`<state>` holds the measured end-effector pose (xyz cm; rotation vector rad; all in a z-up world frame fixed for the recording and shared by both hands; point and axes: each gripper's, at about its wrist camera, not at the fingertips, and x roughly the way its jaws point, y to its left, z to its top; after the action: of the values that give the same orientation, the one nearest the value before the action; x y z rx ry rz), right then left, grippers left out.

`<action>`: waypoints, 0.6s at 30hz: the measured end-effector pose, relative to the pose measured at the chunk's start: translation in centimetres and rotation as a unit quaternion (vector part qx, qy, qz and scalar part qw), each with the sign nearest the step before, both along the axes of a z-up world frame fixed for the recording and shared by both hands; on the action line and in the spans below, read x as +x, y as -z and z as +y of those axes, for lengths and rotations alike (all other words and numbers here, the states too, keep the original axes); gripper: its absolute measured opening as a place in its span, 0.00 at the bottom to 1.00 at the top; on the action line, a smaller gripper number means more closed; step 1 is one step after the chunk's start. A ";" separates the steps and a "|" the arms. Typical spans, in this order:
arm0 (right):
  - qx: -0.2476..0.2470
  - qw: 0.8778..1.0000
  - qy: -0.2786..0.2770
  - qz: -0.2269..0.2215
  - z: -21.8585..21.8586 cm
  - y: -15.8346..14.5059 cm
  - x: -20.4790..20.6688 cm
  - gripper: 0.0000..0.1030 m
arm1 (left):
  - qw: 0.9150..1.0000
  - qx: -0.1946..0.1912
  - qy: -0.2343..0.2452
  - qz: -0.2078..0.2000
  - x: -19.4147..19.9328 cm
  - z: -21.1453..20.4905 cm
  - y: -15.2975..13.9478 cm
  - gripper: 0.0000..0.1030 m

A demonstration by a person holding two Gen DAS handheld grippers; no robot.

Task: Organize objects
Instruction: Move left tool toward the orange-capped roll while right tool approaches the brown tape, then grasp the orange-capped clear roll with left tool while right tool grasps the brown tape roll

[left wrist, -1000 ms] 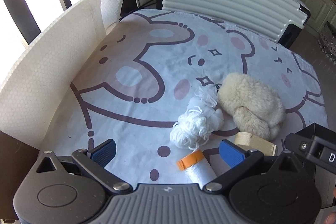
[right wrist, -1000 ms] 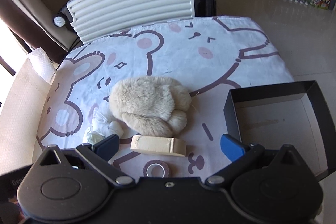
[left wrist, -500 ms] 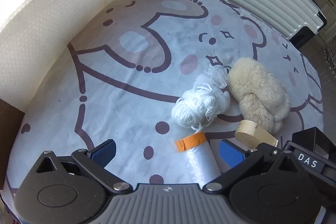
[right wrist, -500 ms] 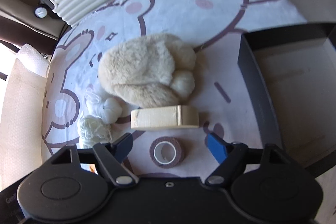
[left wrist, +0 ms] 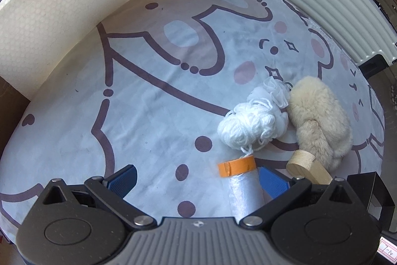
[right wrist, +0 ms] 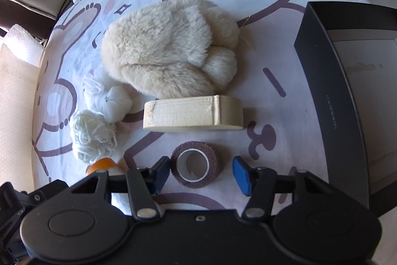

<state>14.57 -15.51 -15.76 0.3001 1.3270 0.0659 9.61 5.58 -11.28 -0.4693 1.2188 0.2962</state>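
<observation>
On the bear-print surface (left wrist: 148, 101) I count one fluffy cream plush toy (right wrist: 171, 49), one ball of white yarn (left wrist: 245, 128), one knotted white cloth (right wrist: 111, 101), one tan block (right wrist: 193, 113), one brown tape roll (right wrist: 196, 165) and one film roll with an orange end (left wrist: 238, 165). One black box (right wrist: 330, 96) sits open at the right edge. The right gripper (right wrist: 201, 174) has just been closing, its jaws either side of the brown tape roll with a gap still showing on the right. The left gripper (left wrist: 196, 180) is spread wide, the film roll lying just inside its right finger (left wrist: 273, 183).
</observation>
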 end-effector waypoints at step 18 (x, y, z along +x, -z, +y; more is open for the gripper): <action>0.013 1.000 -0.013 0.005 -1.7 -1.0 -0.9 0.44 | 0.996 -0.080 -0.001 0.035 0.9 -3.8 3.0 0.76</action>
<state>13.65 -17.25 -14.79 0.3059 1.3413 0.1034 10.54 1.80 -14.32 -0.6025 1.3170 0.2194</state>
